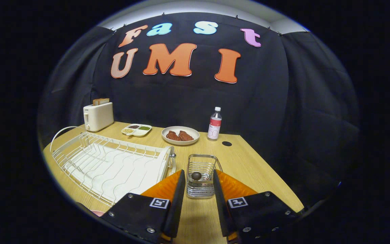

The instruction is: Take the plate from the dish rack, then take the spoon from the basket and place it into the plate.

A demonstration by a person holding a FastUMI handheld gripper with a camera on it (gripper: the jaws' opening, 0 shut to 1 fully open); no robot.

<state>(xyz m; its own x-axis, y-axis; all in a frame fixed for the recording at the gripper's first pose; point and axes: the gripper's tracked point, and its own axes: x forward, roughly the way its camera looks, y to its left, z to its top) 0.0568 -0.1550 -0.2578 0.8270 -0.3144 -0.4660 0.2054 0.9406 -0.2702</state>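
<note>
A small wire basket (pixel 200 189) stands on the wooden table (pixel 245 166), just ahead of my fingers and in line with the gap between them. A dark round knob, the end of the spoon (pixel 196 175), sticks up inside it. My gripper (pixel 198 171) is open, its fingertips level with the basket's near side and touching nothing. The white wire dish rack (pixel 113 166) lies to the left of the basket. A white curved piece (pixel 168 159) stands at its near end; I cannot tell if it is a plate. A pinkish edge (pixel 96 212) shows left of my left finger.
Along the back of the table stand a white toaster (pixel 98 116) with bread, a divided dish of grains (pixel 136 129), a white plate with brown meat (pixel 180 135) and a bottle (pixel 215 123). A dark hole (pixel 226 143) is in the tabletop. The table's edge runs close on the right.
</note>
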